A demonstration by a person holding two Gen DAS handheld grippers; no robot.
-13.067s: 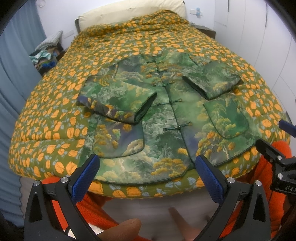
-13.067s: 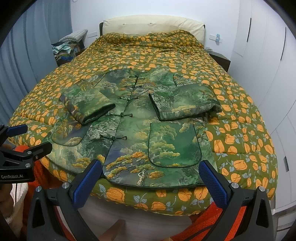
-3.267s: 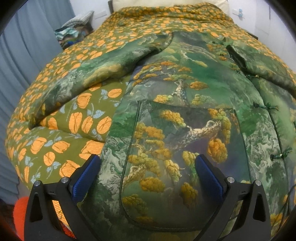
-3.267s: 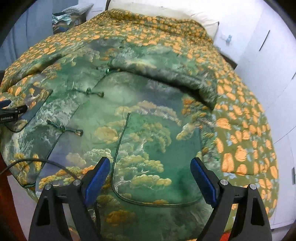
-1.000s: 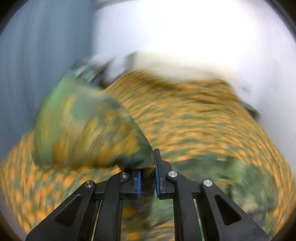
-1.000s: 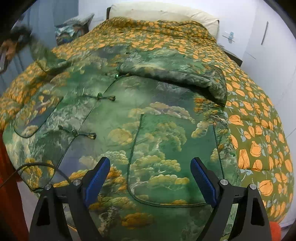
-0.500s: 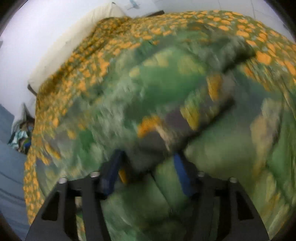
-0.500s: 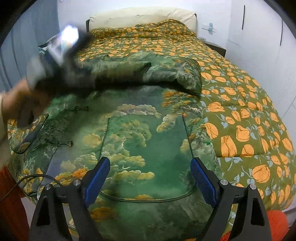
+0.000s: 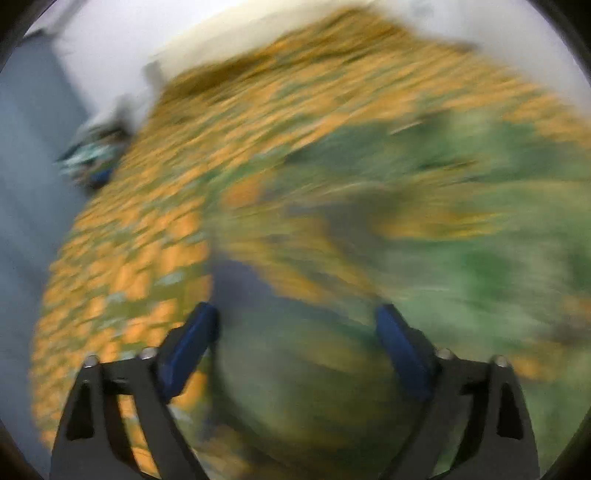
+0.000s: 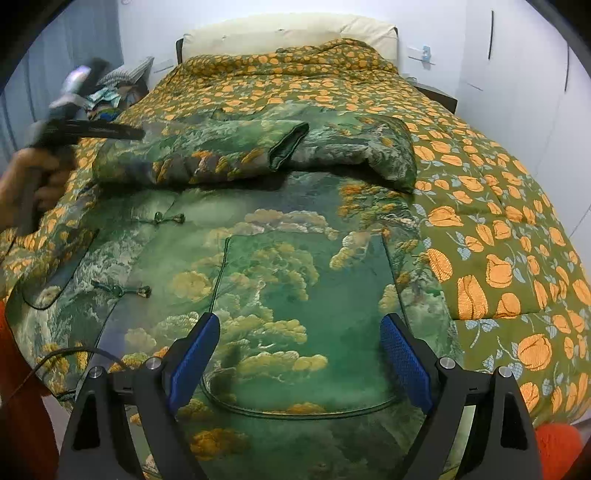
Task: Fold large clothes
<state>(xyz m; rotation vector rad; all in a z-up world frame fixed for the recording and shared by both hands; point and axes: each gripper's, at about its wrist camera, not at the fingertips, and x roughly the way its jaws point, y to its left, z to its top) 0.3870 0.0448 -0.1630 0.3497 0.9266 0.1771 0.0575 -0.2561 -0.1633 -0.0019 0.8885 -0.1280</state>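
A padded green jacket [image 10: 280, 258] with a tree and cloud print lies face up on the bed, its knot buttons shut. Its left sleeve [image 10: 192, 155] lies folded across the chest, with the dark cuff [image 10: 288, 146] resting against the folded right sleeve [image 10: 369, 147]. My right gripper [image 10: 299, 332] hovers open over the lower right pocket, its blue pads apart and holding nothing. My left gripper [image 10: 125, 132] is a blur at the far left, held by a hand, clear of the sleeve. In the blurred left wrist view its jaws [image 9: 299, 325] are opening, with only jacket [image 9: 443, 258] below them.
The orange-flowered quilt [image 10: 498, 221] covers the whole bed, with a cream headboard [image 10: 288, 33] at the far end. A heap of clothes [image 10: 110, 96] sits at the back left. White cupboards [image 10: 517, 74] line the right wall. A black cable [image 10: 55, 358] trails over the jacket's lower left.
The left gripper, shut on the raised left sleeve a second ago, has opened and let go. The sleeve now lies across the chest. The left gripper has swung down and away leftward.
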